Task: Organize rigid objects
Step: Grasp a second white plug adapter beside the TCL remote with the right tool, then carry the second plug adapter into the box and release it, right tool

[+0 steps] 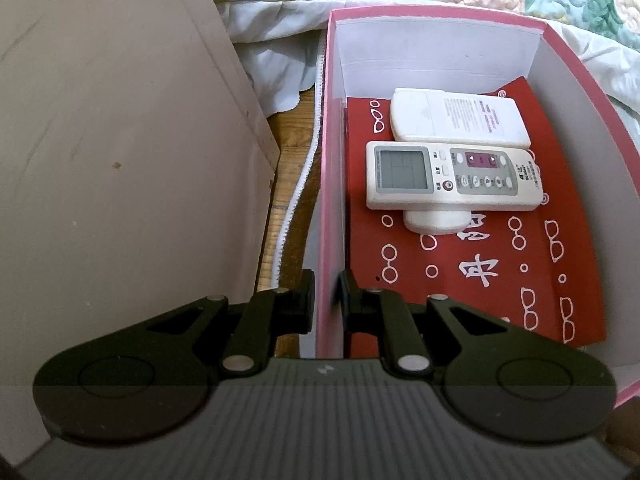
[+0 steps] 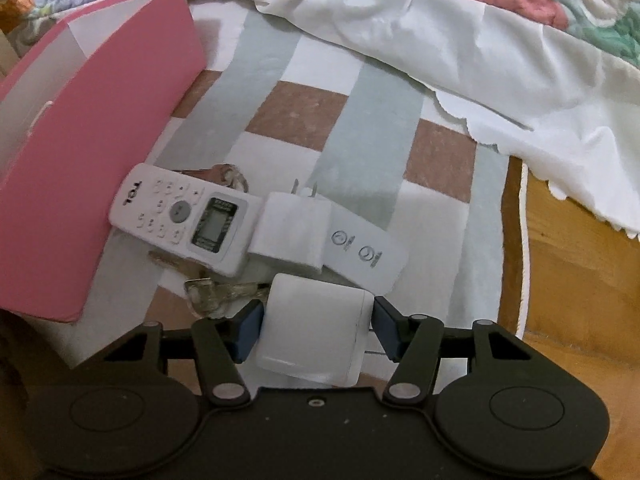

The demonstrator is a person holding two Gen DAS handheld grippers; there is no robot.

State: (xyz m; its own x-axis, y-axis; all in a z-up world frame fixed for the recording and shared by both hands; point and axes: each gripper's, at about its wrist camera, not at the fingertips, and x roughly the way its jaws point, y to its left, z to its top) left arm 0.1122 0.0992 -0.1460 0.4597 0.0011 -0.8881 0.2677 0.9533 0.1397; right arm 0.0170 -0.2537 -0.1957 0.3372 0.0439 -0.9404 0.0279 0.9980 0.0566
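My left gripper (image 1: 326,300) is clamped narrow on the near side wall of the pink box (image 1: 440,14), one finger outside, one inside. In the box: a red card liner (image 1: 460,272) with two white remotes on it, the display-up one (image 1: 452,176) lying across a face-down one (image 1: 460,118), plus a small white piece (image 1: 436,220) poking out under the front remote. My right gripper (image 2: 318,320) sits mid-width around a white charger block (image 2: 314,328); blue pads right at both its sides, can't tell whether they're pressing. Just past it on the checked cloth (image 2: 372,120): second white plug adapter (image 2: 292,232), a TCL remote (image 2: 184,220), a flat white remote (image 2: 360,252), keys (image 2: 212,292). All close beside the box's pink outer wall.
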